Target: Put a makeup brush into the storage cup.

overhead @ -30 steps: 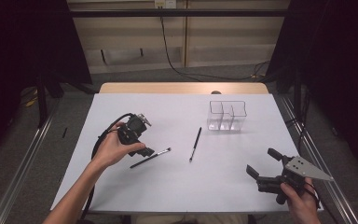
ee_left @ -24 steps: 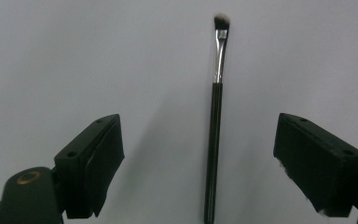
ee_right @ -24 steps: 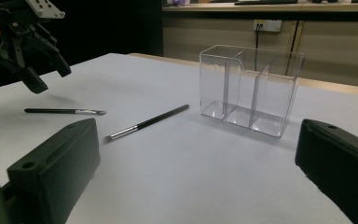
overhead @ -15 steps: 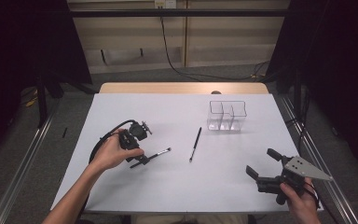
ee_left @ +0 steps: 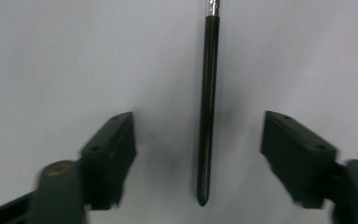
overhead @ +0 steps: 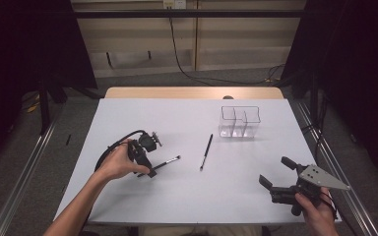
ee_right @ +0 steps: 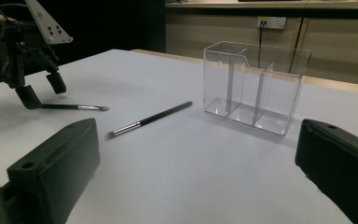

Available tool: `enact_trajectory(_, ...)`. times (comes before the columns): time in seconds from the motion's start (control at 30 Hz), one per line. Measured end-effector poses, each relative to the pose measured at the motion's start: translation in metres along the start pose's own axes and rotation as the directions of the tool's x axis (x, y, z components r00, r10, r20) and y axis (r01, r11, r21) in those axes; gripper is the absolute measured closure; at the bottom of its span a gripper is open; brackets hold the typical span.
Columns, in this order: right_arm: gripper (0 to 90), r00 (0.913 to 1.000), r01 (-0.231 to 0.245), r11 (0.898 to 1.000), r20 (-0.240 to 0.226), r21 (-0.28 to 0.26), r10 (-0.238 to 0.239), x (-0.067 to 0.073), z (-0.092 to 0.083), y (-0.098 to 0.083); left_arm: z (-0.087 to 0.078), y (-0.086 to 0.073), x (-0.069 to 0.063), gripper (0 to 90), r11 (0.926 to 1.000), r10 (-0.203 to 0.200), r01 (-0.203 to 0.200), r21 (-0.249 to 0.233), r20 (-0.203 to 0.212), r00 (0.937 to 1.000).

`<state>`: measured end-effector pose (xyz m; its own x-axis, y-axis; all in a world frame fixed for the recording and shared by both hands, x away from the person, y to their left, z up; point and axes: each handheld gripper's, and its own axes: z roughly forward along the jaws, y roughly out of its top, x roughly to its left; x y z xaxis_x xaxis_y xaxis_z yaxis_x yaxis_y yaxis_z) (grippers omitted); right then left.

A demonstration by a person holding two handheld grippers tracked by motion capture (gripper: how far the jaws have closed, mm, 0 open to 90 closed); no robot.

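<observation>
White covering spreads over the bench (overhead: 192, 196), with dark curtains at both sides and a pale wall panel behind.

Your left claw (ee_left: 198, 154) is spread wide, pointing down at the surface, and the black handle of one brush (ee_left: 208, 107) lies between its jaws, touching neither. In the left claw view the butt end of that handle sits low between the jaws, while the silver ferrule is cut off at the top edge, so the bristles are out of frame. From the high view your left hand (overhead: 118, 164) grips the claw body at the near-left part of the bench, and the brush (overhead: 165, 163) runs out from under it toward the right.

Your right claw (overhead: 275, 173) is likewise released, jaws well apart and empty, held in your right hand (overhead: 317, 211) at the near-right corner. Its grey three-cornered plate (overhead: 322, 177) sits on top.

Count two brushes: the one under your left claw, and a second brush (overhead: 206, 152) lying free near the middle of the bench, well apart from both claws. In the right claw view this second brush (ee_right: 149, 119) shows its pale tip pointing toward the camera.

One clear organiser (overhead: 239, 121) stands upright toward the far right, split into three compartments; its walls are transparent and faint in the high view, clearer in the right claw view (ee_right: 254, 88).
</observation>
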<state>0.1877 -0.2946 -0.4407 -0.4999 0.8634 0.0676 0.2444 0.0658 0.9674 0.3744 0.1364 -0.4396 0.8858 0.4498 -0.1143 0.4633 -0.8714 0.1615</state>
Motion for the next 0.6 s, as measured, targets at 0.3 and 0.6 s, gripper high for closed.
enact_trajectory(0.3,0.0,1.0000,0.003,1.000,-0.001,0.003,-0.003,0.001,0.001,0.000,0.005,0.002,-0.007,49.6,0.9982,0.015,-0.012,0.058,-0.049,0.9987)
enact_trajectory(0.6,0.0,1.0000,0.006,1.000,-0.003,0.004,-0.006,0.001,0.001,0.000,0.007,0.008,-0.016,66.6,0.9941,0.034,-0.027,0.105,-0.072,0.9968)
